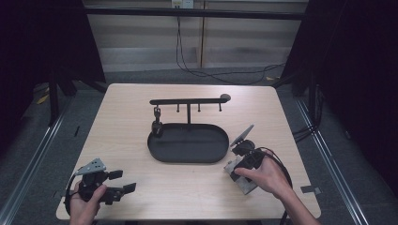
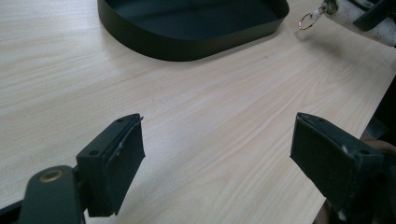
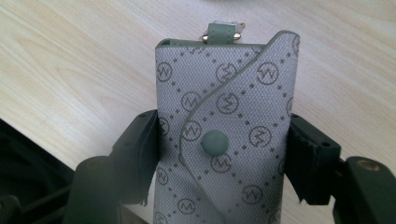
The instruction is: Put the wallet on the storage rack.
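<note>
A grey patterned key pouch with a round snap and a metal ring at its far end sits between the jaws of my right gripper, which is shut on its sides. In the high view the right gripper holds the pouch just off the table, right of the black oval tray. My left gripper rests near the front left corner. It stands open with only bare tabletop between its pads. The pouch and its ring show at that view's top right.
A black rack with several hooks stands at the tray's back edge. A small dark item hangs from its leftmost hook. The tray wall lies ahead of the left gripper. Cables run on the floor behind the table.
</note>
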A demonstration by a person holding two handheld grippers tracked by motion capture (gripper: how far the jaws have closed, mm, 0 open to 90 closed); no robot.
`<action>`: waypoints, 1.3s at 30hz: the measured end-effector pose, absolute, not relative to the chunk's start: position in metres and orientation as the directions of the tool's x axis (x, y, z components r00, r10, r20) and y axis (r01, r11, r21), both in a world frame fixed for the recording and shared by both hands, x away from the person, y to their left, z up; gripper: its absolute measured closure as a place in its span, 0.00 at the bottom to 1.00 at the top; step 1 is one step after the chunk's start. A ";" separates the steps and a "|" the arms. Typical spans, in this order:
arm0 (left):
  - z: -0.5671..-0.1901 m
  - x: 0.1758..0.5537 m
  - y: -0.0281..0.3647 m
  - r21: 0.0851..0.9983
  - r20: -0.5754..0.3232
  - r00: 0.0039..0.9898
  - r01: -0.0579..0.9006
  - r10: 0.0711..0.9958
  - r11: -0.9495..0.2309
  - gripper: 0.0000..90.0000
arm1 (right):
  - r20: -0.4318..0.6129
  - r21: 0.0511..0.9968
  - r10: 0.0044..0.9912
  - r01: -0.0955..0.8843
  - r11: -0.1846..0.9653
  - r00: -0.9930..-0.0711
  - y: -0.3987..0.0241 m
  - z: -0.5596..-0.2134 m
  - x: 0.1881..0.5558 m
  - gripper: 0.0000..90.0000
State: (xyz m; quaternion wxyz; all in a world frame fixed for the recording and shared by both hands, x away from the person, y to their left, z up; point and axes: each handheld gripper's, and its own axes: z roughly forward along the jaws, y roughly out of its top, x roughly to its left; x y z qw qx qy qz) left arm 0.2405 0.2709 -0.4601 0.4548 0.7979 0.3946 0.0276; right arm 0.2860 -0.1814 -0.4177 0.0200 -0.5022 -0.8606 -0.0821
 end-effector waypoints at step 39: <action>-0.460 0.241 0.270 0.744 -0.311 0.690 0.604 0.653 -0.285 0.19 | 0.111 0.136 0.859 0.864 0.485 -0.499 -0.170 -0.379 0.330 0.38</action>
